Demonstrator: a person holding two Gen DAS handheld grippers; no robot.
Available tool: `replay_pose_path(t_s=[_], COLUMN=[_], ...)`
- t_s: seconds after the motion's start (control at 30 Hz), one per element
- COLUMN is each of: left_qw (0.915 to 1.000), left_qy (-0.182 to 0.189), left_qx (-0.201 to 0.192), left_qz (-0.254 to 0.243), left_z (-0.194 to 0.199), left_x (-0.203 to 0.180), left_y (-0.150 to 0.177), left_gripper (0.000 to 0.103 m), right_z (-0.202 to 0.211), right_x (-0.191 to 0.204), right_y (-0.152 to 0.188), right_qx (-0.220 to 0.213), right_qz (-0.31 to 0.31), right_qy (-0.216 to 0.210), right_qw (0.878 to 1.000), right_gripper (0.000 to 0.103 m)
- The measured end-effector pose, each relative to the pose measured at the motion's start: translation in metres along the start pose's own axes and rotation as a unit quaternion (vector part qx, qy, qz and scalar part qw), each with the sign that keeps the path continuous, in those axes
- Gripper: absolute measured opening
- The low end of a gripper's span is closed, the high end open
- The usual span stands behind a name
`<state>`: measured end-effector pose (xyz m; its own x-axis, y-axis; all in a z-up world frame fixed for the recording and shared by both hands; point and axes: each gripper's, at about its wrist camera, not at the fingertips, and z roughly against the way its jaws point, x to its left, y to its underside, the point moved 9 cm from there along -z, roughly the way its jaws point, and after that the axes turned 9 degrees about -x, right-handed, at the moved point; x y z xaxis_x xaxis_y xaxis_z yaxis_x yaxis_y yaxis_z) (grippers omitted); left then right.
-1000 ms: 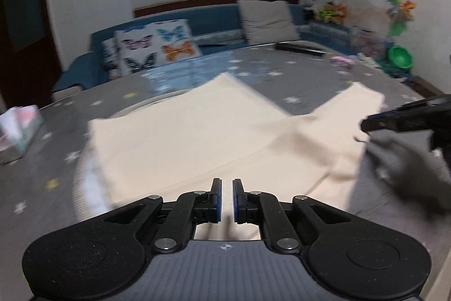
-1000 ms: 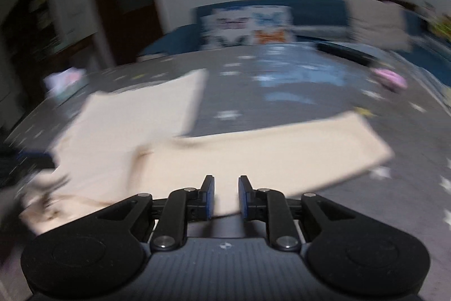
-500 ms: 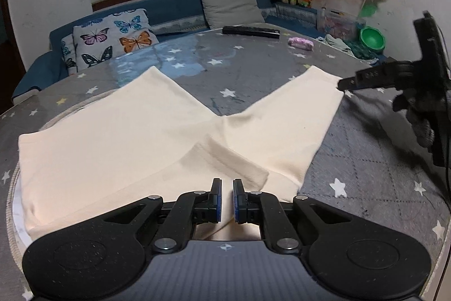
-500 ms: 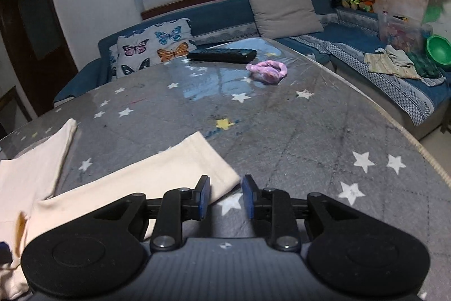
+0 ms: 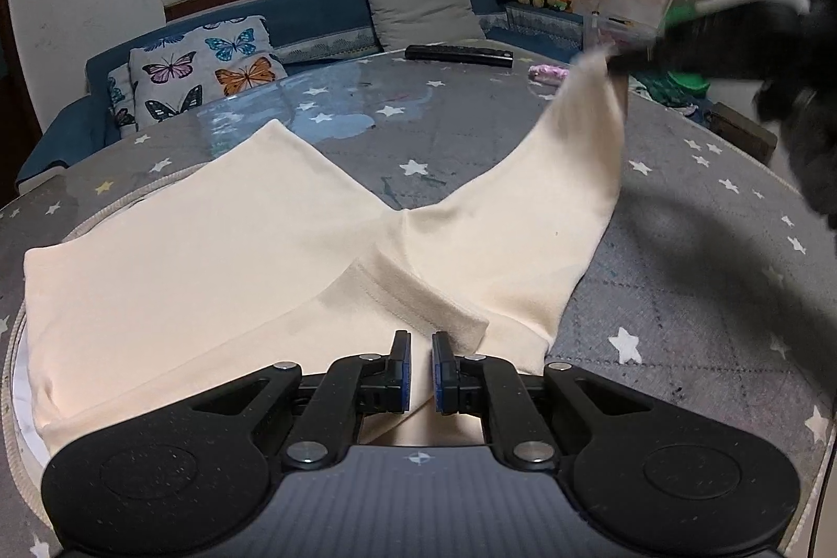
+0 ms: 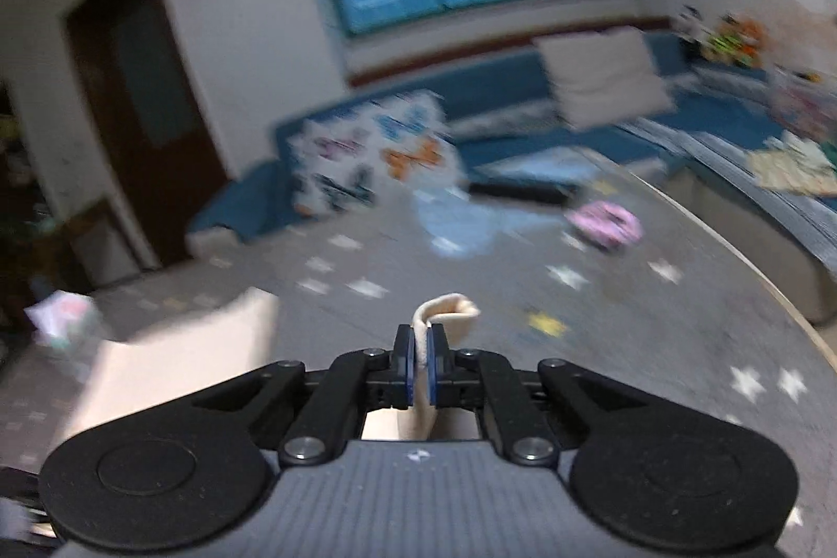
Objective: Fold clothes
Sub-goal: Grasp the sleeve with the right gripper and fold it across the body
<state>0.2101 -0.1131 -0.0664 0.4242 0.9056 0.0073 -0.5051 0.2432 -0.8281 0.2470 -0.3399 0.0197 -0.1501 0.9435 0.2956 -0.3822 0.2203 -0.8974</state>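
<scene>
Our right gripper (image 6: 421, 356) pinching cream shorts (image 5: 261, 254) hem, lifted off starred table (image 5: 680, 296), our left gripper (image 5: 421, 367) nearly closed, clamping the waistband

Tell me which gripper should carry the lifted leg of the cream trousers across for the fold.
Right. The right gripper is shut on the hem of the cream fabric trousers, with that leg already raised off the star-patterned grey table. The left gripper sits low at the waistband, so it looks better suited to anchoring.
</scene>
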Motion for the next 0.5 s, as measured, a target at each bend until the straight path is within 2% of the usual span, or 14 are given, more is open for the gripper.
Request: replay_pose_path(t_s=[0.1, 0.23, 0.37, 0.5], left_qw=[0.9999, 0.999, 0.9962, 0.9918], left_qy=[-0.005, -0.023, -0.055, -0.089], left_qx=[-0.01, -0.029, -0.045, -0.052], left_qz=[0.006, 0.023, 0.049, 0.075], left_z=[0.015, 0.046, 0.083, 0.113], left_x=[0.008, 0.031, 0.064, 0.095], left_y=[0.001, 0.007, 0.021, 0.039], left_gripper=[0.012, 0.014, 0.023, 0.024], right_z=[0.014, 0.024, 0.027, 0.019], right_x=[0.046, 0.113, 0.176, 0.225], right_y=[-0.019, -0.028, -0.019, 0.009], right_qx=[-0.014, -0.015, -0.003, 0.029], right_qz=[0.011, 0.037, 0.07, 0.093], right_qy=[-0.059, -0.131, -0.189, -0.227], right_qw=[0.998, 0.991, 0.979, 0.969], right_gripper=[0.004, 0.004, 0.004, 0.004])
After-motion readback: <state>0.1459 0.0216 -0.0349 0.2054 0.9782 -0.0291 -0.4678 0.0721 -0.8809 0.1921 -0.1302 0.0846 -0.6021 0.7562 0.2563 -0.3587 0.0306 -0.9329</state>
